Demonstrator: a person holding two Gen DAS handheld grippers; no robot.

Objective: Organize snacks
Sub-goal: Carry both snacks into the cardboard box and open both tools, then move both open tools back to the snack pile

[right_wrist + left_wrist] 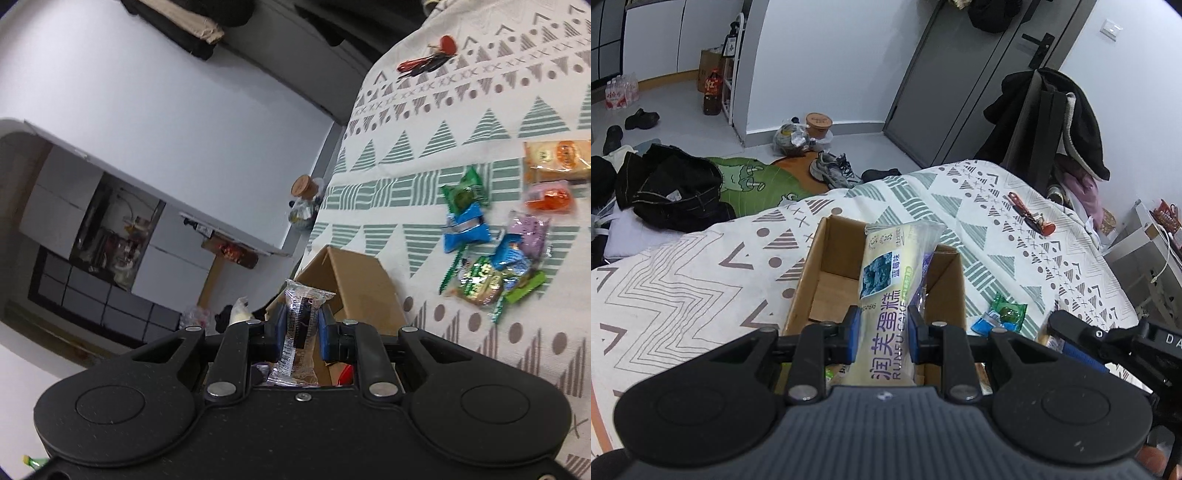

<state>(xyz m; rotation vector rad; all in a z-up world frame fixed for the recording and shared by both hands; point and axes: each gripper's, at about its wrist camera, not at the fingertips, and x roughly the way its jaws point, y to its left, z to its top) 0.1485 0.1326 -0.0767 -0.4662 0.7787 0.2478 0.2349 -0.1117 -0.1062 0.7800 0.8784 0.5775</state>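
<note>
Left hand-held gripper [882,334] is clamped on a long cream-coloured plastic packet of blueberry cake [886,295], blue pads pinching its lower half. The packet's long axis runs straight ahead along the fingers, its far end poking over the open brown cardboard box [827,273], which sits directly below and ahead on the patterned bedspread [683,280]. Right hand-held gripper [301,332] is pinched on a small clear-wrapped dark snack bar [301,325], standing upright between the pads, with the same box just beyond it. The loose pile of bright wrapped snacks [491,251] lies on the bedspread well to the right of the box. By my read the left packet is nearer to dropping in.
</note>
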